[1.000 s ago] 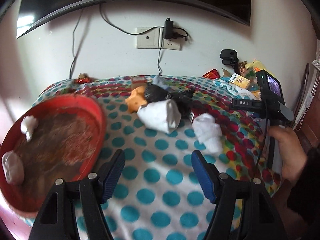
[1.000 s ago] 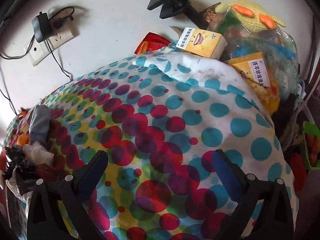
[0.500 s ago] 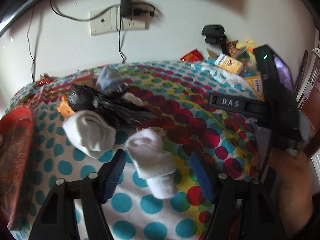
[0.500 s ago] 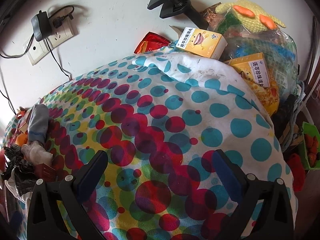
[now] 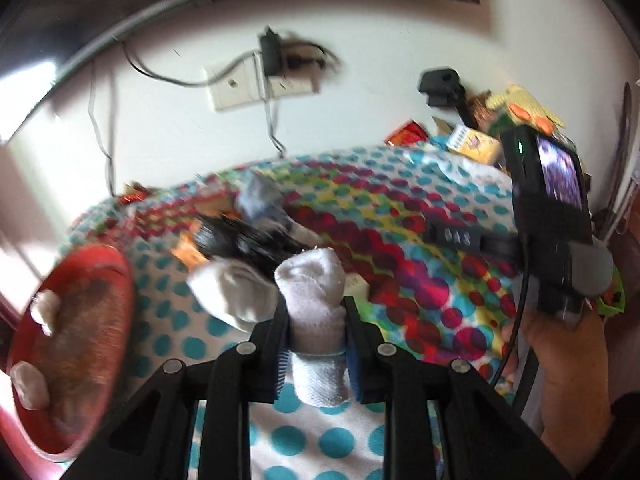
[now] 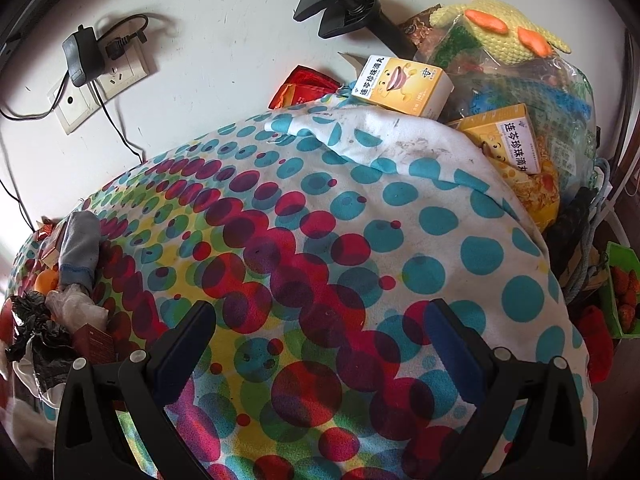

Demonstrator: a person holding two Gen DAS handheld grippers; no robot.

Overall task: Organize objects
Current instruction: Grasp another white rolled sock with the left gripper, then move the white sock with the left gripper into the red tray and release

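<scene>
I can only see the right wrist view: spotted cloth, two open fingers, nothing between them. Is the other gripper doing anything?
Observer: Yes. The left gripper is shut on a rolled white sock.
Operator: Any more socks nearby?
Observer: A second white sock lies on the spotted cloth, just left of the held one.
Operator: Where might they go?
Observer: I can't say for sure, but a red tray sits at the left with two pale bundles on it, possibly socks too.
Operator: And my gripper?
Observer: A hand holds the right gripper at the right edge.
</scene>
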